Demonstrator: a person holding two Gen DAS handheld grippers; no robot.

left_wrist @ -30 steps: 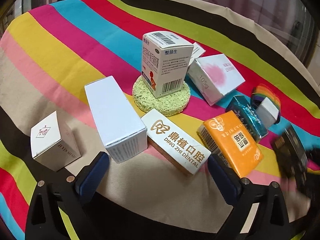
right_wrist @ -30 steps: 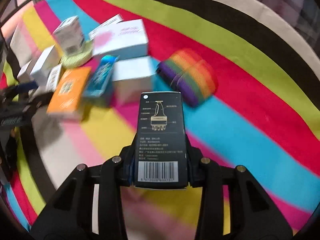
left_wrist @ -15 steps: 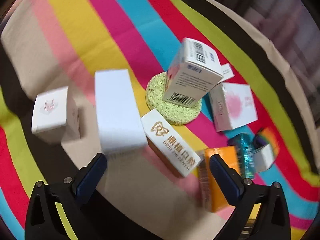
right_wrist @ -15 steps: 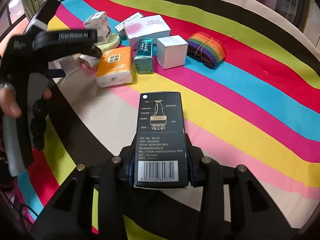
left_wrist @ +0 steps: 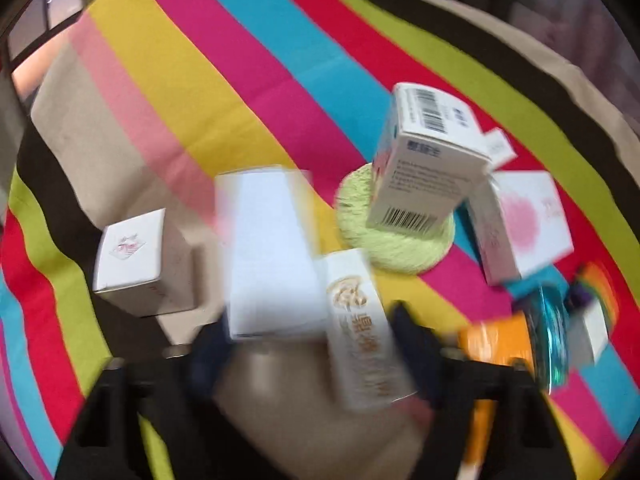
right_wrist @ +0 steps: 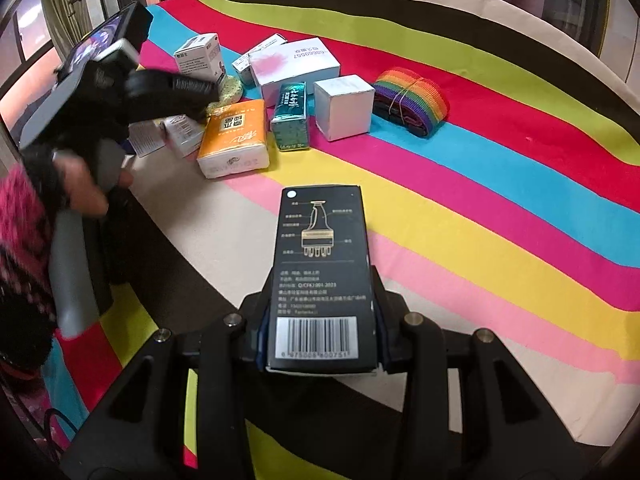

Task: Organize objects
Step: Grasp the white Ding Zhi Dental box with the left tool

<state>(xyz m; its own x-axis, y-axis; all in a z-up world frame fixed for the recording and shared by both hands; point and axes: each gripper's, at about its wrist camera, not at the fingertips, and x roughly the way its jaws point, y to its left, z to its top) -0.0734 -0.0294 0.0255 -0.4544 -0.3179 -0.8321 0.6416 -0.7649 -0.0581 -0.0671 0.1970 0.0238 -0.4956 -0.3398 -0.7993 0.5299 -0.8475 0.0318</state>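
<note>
Gold-lettered white box [left_wrist: 362, 328], blurred

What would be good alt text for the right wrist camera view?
The right gripper clamps a black box with a barcode above a striped tablecloth. Further back sit an orange pack, a teal box, a white cube box and a rainbow strap roll.

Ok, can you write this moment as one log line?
left gripper: fingers just been closing, white gold-lettered box between them, grip blurred | right gripper: shut on black box
</note>
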